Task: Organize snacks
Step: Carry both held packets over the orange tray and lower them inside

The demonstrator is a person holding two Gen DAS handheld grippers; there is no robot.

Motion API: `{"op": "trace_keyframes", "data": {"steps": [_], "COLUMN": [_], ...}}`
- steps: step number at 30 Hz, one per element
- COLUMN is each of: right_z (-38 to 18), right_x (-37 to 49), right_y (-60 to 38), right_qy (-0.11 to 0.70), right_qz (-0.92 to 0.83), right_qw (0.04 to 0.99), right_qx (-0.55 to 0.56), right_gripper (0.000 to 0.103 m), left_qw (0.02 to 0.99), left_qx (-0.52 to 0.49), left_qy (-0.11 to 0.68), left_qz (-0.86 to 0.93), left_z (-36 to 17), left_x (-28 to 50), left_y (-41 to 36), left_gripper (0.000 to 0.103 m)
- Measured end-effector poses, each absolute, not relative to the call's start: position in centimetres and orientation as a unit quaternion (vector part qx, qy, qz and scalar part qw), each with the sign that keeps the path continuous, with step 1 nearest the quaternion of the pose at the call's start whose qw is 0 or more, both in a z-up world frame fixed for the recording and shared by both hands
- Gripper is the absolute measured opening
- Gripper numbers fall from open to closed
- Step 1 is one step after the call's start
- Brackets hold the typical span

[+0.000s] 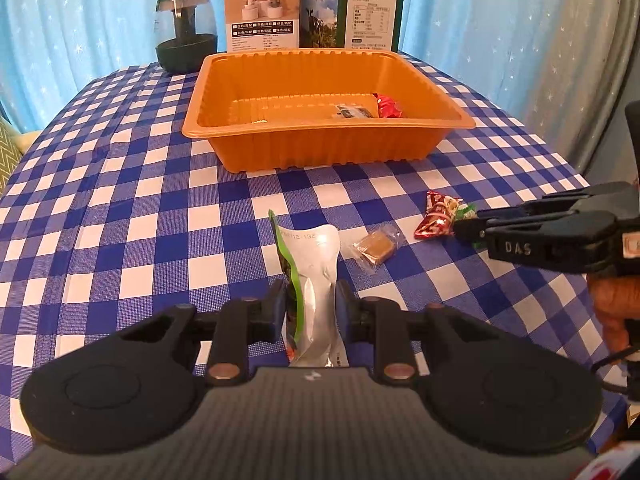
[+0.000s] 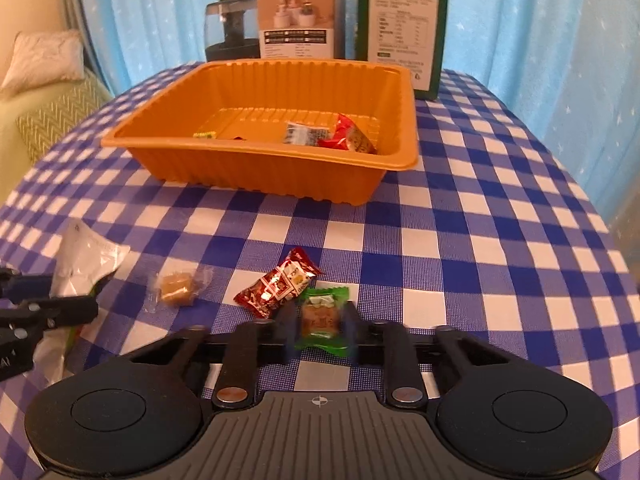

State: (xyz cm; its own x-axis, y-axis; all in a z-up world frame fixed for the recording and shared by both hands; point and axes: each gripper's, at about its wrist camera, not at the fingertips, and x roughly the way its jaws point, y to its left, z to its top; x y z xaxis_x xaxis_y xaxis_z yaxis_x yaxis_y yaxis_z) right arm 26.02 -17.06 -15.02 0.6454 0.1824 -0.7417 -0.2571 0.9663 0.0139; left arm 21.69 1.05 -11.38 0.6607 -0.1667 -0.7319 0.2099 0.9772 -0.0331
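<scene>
My left gripper (image 1: 310,304) is shut on a silver and green snack pouch (image 1: 312,264), held upright over the checked tablecloth; it also shows in the right wrist view (image 2: 86,258). My right gripper (image 2: 320,320) is shut on a green-wrapped candy (image 2: 322,316) near the table surface; it also shows in the left wrist view (image 1: 466,216). A red-wrapped candy (image 2: 278,282) (image 1: 438,214) and a clear-wrapped brown candy (image 2: 176,284) (image 1: 376,246) lie on the cloth. The orange tray (image 1: 328,148) (image 2: 256,164) holds a red snack (image 2: 348,134) and a small clear packet (image 2: 302,134).
Behind the tray stand a dark glass jar (image 1: 186,32), a white box (image 1: 262,12) and a green box (image 1: 368,8). A blue curtain hangs behind. A sofa with a cushion (image 2: 44,60) is at the left of the table.
</scene>
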Motion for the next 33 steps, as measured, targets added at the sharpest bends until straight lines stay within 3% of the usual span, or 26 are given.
{"op": "trace_keyframes", "data": {"steps": [13, 33], "right_z": [-11.2, -7.3], "right_x": [23.4, 24.5], "right_y": [-18.4, -17.7], "right_qy": [0.384, 0.331], "right_qz": [0.115, 0.138], "right_qw": [0.916, 0.933], "right_qx": [0.015, 0.018], "right_gripper": [0.021, 0.021], "left_qw": [0.917, 0.934], "left_qx": [-0.001, -0.002], "left_qy": [0.383, 0.335], "left_qz": [-0.11, -0.122], "left_z": [-9.9, -5.9], "left_x": [21.2, 23.0], "left_y": [0.8, 0.5], "left_gripper": [0.023, 0.023]}}
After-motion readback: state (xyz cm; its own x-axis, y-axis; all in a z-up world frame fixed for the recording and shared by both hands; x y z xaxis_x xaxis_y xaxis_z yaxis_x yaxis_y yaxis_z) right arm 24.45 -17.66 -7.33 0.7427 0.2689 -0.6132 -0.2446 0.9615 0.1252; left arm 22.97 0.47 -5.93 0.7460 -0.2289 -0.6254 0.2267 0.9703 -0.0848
